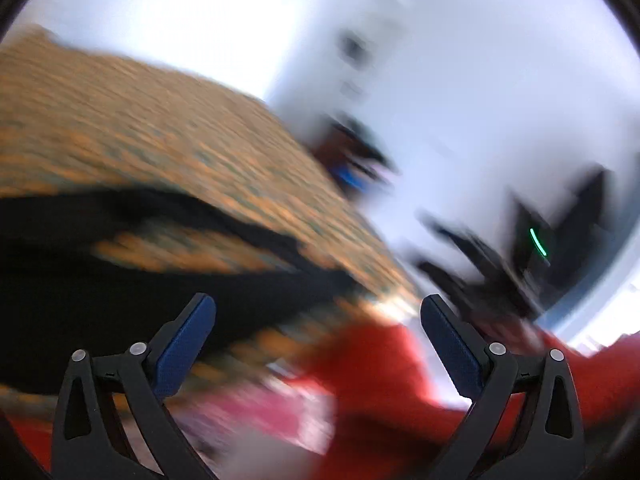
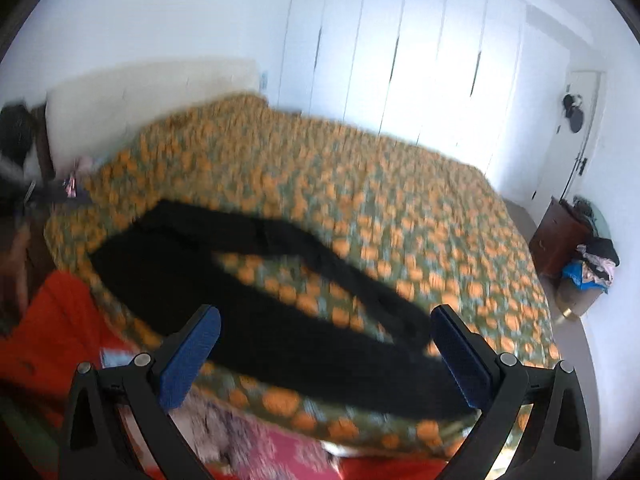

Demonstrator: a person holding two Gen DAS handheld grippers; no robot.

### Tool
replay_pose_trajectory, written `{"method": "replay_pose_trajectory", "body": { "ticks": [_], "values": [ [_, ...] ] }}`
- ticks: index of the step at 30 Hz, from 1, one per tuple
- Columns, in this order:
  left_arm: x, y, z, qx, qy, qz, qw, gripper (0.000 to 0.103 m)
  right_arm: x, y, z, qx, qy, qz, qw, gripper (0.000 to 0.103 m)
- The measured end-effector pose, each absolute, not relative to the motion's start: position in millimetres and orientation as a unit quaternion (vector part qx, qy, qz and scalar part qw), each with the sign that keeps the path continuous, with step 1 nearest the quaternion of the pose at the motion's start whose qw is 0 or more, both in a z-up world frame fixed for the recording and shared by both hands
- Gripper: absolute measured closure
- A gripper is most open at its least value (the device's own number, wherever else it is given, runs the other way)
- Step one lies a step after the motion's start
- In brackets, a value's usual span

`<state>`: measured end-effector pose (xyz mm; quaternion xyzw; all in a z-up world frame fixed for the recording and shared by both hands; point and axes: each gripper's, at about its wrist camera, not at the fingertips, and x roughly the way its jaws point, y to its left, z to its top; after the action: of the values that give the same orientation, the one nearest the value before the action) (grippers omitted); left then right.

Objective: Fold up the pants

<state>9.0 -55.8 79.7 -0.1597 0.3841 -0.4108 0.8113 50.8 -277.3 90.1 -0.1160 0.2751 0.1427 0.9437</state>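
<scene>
Black pants [image 2: 256, 300] lie spread on a bed with an orange-and-green patterned cover [image 2: 400, 208], the two legs parted in a V toward the right. My right gripper [image 2: 326, 320] hangs open above the near edge of the bed, over the legs, with nothing between its blue pads. In the blurred left wrist view the pants [image 1: 120, 280] show as a dark band at the left. My left gripper [image 1: 318, 308] is open and empty, above a red garment [image 1: 372, 368]. The other gripper [image 1: 500, 264] appears at right as a dark blurred shape.
A red sleeve or garment [image 2: 56, 320] sits at the left by the bed's edge. White wardrobe doors [image 2: 400, 60] line the far wall. A brown nightstand [image 2: 560, 240] with piled clothes [image 2: 596, 260] stands right of the bed. Pink patterned fabric [image 2: 260, 448] lies below the bed.
</scene>
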Motion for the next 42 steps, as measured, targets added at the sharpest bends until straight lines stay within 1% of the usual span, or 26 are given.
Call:
{"method": "replay_pose_trajectory", "body": {
  "ticks": [2, 3, 4, 5, 6, 9, 13, 15, 16, 18, 19, 20, 21, 23, 24, 26, 29, 31, 33, 37, 40, 42],
  "values": [
    [-10.1, -96.1, 53.8, -0.103, 0.444, -0.450, 0.768, 0.002, 46.7, -270.5, 98.4, -0.112, 0.256, 0.134, 0.951, 0.000],
    [-20.4, -112.2, 40.7, -0.069, 0.469, -0.464, 0.748, 0.005, 42.2, -267.9, 101.4, -0.112, 0.247, 0.123, 0.955, 0.000],
    [-28.8, -124.9, 27.8, -0.026, 0.492, -0.466, 0.735, 0.010, 38.4, -266.3, 102.8, -0.114, 0.242, 0.113, 0.957, 0.000],
    [-29.4, -126.8, 24.5, -0.007, 0.495, -0.452, 0.742, 0.018, 33.8, -264.4, 103.8, -0.117, 0.238, 0.106, 0.958, 0.000],
    [-28.0, -123.5, 23.7, 0.003, 0.490, -0.430, 0.758, 0.018, 30.9, -264.2, 103.9, -0.120, 0.235, 0.095, 0.960, 0.000],
    [-13.3, -100.0, 28.4, -0.060, 0.468, -0.404, 0.784, 0.015, 27.8, -270.8, 103.0, -0.112, 0.240, 0.060, 0.962, 0.000],
    [-1.5, -77.6, 28.7, -0.104, 0.443, -0.358, 0.816, 0.014, 24.2, -284.9, 92.6, -0.094, 0.256, 0.026, 0.962, 0.000],
    [7.0, -54.6, 32.3, -0.142, 0.418, -0.311, 0.842, 0.008, 19.4, -291.5, 90.2, -0.085, 0.258, 0.014, 0.962, 0.000],
    [8.6, -38.8, 38.2, -0.156, 0.393, -0.266, 0.866, 0.007, 17.2, -294.1, 89.4, -0.078, 0.260, 0.011, 0.962, 0.000],
    [4.3, -24.9, 49.1, -0.140, 0.337, -0.201, 0.909, 0.005, 13.4, -296.4, 86.1, -0.060, 0.266, 0.013, 0.962, 0.000],
    [0.9, -21.7, 57.4, -0.100, 0.298, -0.152, 0.937, 0.004, 12.7, -295.5, 83.1, -0.051, 0.271, 0.019, 0.961, 0.000],
    [-1.5, -23.4, 62.3, -0.070, 0.281, -0.128, 0.949, 0.004, 13.6, -292.1, 79.4, -0.047, 0.278, 0.027, 0.959, 0.000],
    [-2.0, -29.0, 66.5, -0.016, 0.267, -0.099, 0.958, 0.004, 14.2, -287.7, 76.5, -0.045, 0.283, 0.038, 0.957, 0.000],
    [1.4, -39.2, 65.7, 0.040, 0.269, -0.070, 0.960, 0.003, 16.8, -276.3, 70.3, -0.056, 0.289, 0.061, 0.954, 0.000],
    [3.3, -42.8, 63.6, 0.053, 0.276, -0.058, 0.958, 0.003, 19.2, -271.9, 68.0, -0.062, 0.289, 0.064, 0.953, 0.000],
    [7.5, -44.8, 52.7, 0.045, 0.303, -0.034, 0.951, 0.002, 24.4, -264.5, 64.0, -0.069, 0.288, 0.072, 0.952, 0.000],
    [6.0, -36.4, 29.2, 0.007, 0.348, -0.010, 0.937, 0.002, 25.3, -262.8, 63.7, -0.066, 0.282, 0.076, 0.954, 0.000],
    [1.0, -28.2, 15.6, -0.008, 0.367, -0.024, 0.930, 0.002, 21.6, -264.3, 62.3, -0.077, 0.277, 0.072, 0.955, 0.000],
    [0.5, -27.6, 17.2, -0.003, 0.369, -0.036, 0.929, 0.002, 20.4, -266.9, 58.6, -0.090, 0.280, 0.072, 0.953, 0.000],
    [24.1, -37.2, 39.8, 0.052, 0.350, -0.065, 0.933, 0.002, 35.9, -265.1, 50.1, -0.101, 0.309, 0.115, 0.939, 0.000],
    [32.0, -47.2, 56.5, 0.026, 0.335, -0.087, 0.938, 0.002, 47.1, -254.0, 46.9, -0.125, 0.310, 0.155, 0.930, 0.000],
    [33.9, -57.3, 57.3, 0.006, 0.330, -0.086, 0.940, 0.002, 50.8, -246.1, 40.6, -0.145, 0.309, 0.155, 0.927, 0.000]
  ]
}}
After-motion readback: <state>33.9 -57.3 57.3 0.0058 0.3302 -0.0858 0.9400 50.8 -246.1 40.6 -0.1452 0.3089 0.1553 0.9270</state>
